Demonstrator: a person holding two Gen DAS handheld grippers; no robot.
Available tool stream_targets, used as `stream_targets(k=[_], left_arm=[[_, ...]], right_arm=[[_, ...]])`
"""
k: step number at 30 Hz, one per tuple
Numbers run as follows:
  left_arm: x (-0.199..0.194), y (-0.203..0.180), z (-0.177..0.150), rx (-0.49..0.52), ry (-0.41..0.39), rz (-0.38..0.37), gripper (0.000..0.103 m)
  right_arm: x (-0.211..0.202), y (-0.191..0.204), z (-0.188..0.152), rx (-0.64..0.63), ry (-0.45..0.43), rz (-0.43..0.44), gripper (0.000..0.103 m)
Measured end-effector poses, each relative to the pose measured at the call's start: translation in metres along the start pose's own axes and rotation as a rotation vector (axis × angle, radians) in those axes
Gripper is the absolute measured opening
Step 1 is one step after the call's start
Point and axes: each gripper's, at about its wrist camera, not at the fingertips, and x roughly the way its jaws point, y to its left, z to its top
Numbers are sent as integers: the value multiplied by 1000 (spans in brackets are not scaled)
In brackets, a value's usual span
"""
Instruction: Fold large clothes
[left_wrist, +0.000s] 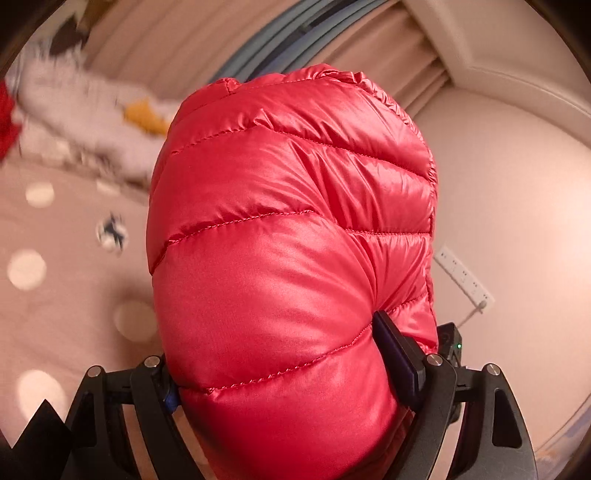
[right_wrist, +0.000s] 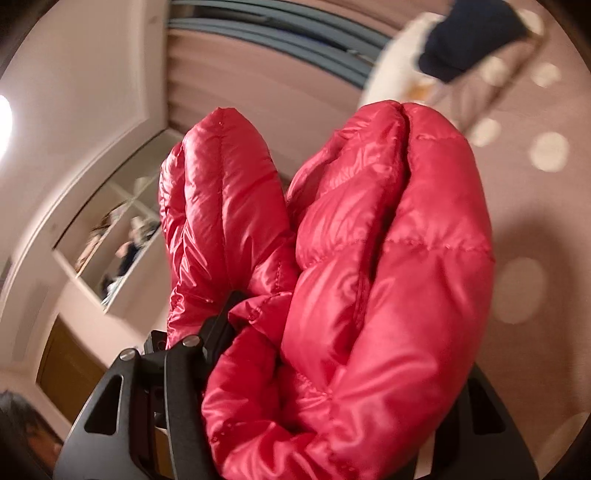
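Observation:
A shiny red quilted down jacket (left_wrist: 288, 229) fills the middle of the left wrist view, bulging out between the fingers of my left gripper (left_wrist: 284, 369). The right pad (left_wrist: 397, 350) presses into its side; the left finger is mostly buried under the fabric. In the right wrist view the same red jacket (right_wrist: 388, 258) is bunched into two thick folds and held up in the air. My right gripper (right_wrist: 351, 350) is shut on it: the left finger (right_wrist: 221, 321) digs into a fold, and the other finger is hidden behind the fabric.
Below lies a pink bedspread with pale dots (left_wrist: 55, 295). A blurred heap of white and yellow clothes (left_wrist: 92, 110) lies at its far side, and a dark garment (right_wrist: 469, 40) on a light one. A white power strip (left_wrist: 463, 277) hangs on the wall beside curtains (left_wrist: 388, 44).

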Motion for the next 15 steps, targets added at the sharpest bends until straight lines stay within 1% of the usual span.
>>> stream_targets(k=[3, 7, 9, 10, 12, 15], left_arm=[[-22, -17, 2, 25, -52, -8, 84], [-54, -32, 3, 39, -94, -58, 85], [-63, -38, 3, 51, -108, -74, 85], [-77, -33, 2, 58, -118, -81, 85], [-85, -34, 4, 65, -138, -96, 86], [-83, -24, 16, 63, -161, -110, 88]], right_arm=[[5, 31, -2, -56, -10, 41, 57], [5, 66, -5, -127, -24, 50, 57], [1, 83, -7, -169, -40, 58, 57], [0, 90, -8, -178, -43, 59, 57], [2, 100, -8, -197, -50, 54, 58], [7, 108, -6, -261, -71, 36, 59]])
